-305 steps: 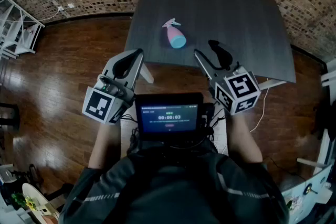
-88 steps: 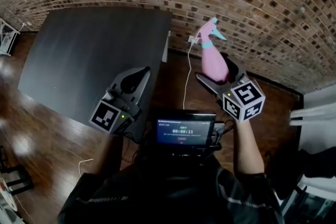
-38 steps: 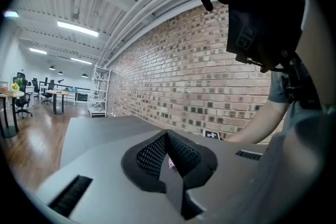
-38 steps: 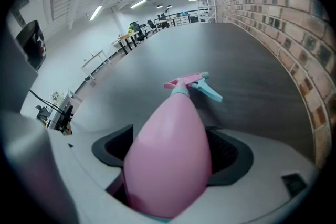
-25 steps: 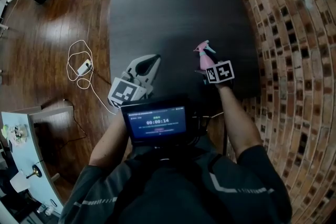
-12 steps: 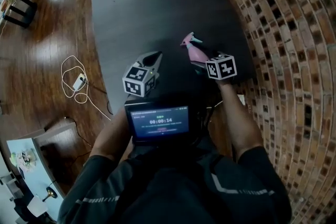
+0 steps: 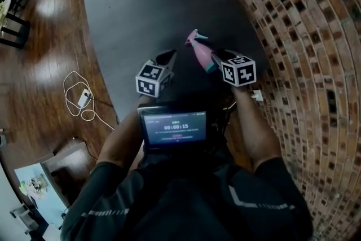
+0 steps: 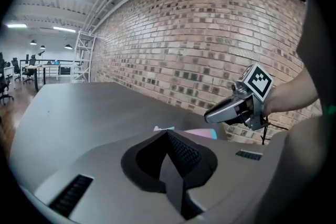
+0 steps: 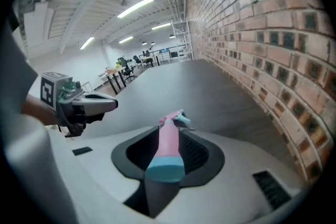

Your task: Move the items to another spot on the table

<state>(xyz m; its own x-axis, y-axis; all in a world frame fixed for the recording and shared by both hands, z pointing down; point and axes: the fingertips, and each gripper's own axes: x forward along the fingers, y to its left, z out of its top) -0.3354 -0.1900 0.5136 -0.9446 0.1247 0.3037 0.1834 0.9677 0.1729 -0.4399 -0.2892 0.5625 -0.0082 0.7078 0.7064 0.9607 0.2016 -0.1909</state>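
As my right gripper hung over the near end of the table, close beside the brick wall, its 2 jaws were closing and stood narrow. The pink spray bottle seemed to lie on its side on the dark top, blue base toward me and nozzle pointing away. In the right gripper view its base sat in line with the jaws, yet I could not see the pads pressing on it, so I took it as lying free. My left gripper hovered just beside the bottle with its jaws together and nothing in them.

I judged this to be the tail of the put-down, with the bottle resting at its new spot near the table's corner. The next move called for drawing my right gripper straight back and up, clear of the base, without nudging it, since a bottle on its side could roll. I saw no other item on the table to carry.
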